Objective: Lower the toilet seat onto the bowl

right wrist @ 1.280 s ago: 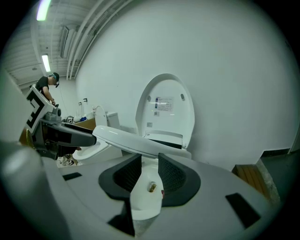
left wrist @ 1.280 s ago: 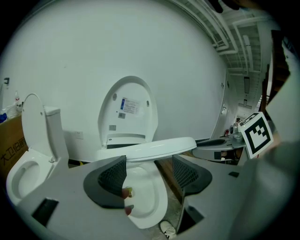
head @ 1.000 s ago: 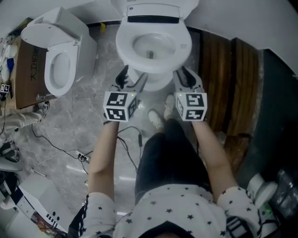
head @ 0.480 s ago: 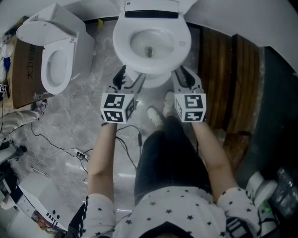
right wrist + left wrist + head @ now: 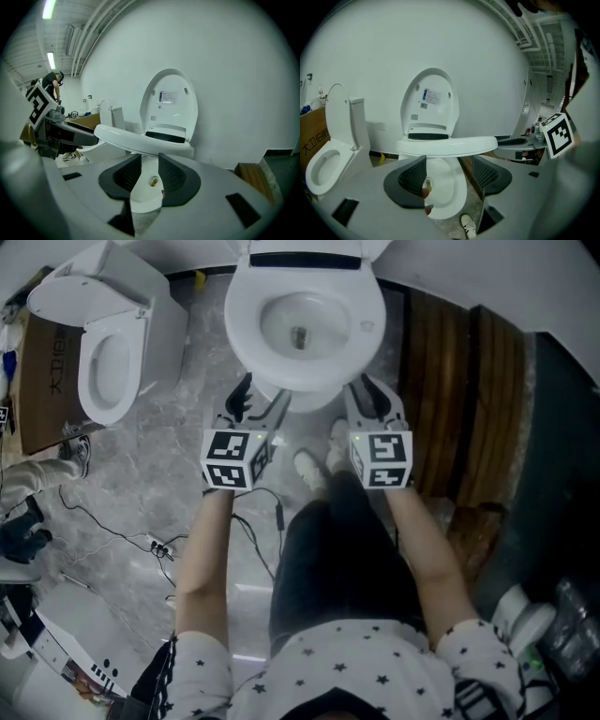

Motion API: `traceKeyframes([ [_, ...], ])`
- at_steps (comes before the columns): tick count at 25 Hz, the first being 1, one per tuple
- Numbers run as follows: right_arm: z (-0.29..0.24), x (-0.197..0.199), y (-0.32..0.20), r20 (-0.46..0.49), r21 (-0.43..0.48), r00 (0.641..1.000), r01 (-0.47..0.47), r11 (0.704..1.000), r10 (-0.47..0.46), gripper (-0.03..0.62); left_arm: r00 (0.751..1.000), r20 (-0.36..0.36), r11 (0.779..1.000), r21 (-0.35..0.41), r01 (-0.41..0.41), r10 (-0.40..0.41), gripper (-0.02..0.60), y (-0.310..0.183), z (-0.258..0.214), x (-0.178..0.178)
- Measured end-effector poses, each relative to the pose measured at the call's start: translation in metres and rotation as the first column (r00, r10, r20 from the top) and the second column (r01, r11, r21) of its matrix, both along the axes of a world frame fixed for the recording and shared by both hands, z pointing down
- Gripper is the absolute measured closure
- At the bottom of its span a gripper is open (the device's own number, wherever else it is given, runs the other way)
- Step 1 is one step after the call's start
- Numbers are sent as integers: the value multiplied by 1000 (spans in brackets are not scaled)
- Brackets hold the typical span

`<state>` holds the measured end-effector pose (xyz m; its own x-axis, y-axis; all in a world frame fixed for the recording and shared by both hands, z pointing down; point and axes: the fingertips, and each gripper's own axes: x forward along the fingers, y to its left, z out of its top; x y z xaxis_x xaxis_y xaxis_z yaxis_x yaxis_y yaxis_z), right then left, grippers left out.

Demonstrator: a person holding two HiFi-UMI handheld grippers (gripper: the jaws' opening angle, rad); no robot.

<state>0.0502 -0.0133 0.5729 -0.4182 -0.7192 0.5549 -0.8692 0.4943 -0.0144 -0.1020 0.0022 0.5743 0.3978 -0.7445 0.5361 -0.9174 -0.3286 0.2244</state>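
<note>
Both grippers had sunk a little from a second earlier, and the toilet had slid toward the top edge of the head view, while the hands kept their places at the seat's front corners. The left gripper (image 5: pixel 262 399) sat under the front left edge of the toilet seat (image 5: pixel 447 145) and the right gripper (image 5: pixel 373 395) under its front right edge. The seat hung nearly level over the bowl (image 5: pixel 445 192), its front a touch higher than its hinge end and a gap still open beneath it. The lid (image 5: pixel 431 101) stood upright behind it. Each claw was spread, the left one wider, with nothing pinched between the pads; only the bowl showed through the gaps. The seat appeared to ride on the upper tips of the jaws rather than in any grip. The step in hand looked like the last stretch of the lowering. Next, the hands would likely need to ease down evenly until the seat met the rim, then draw the jaw tips out toward the person so none got trapped. A second toilet (image 5: pixel 108 362) stood well apart on the floor to the left.
</note>
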Motion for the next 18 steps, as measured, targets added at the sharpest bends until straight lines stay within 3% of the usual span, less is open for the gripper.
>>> traceKeyframes([
  [18, 25, -1, 15, 3, -23, 999, 36, 999, -36, 477, 999, -11, 999, -23, 33, -33, 270, 14, 29, 4],
])
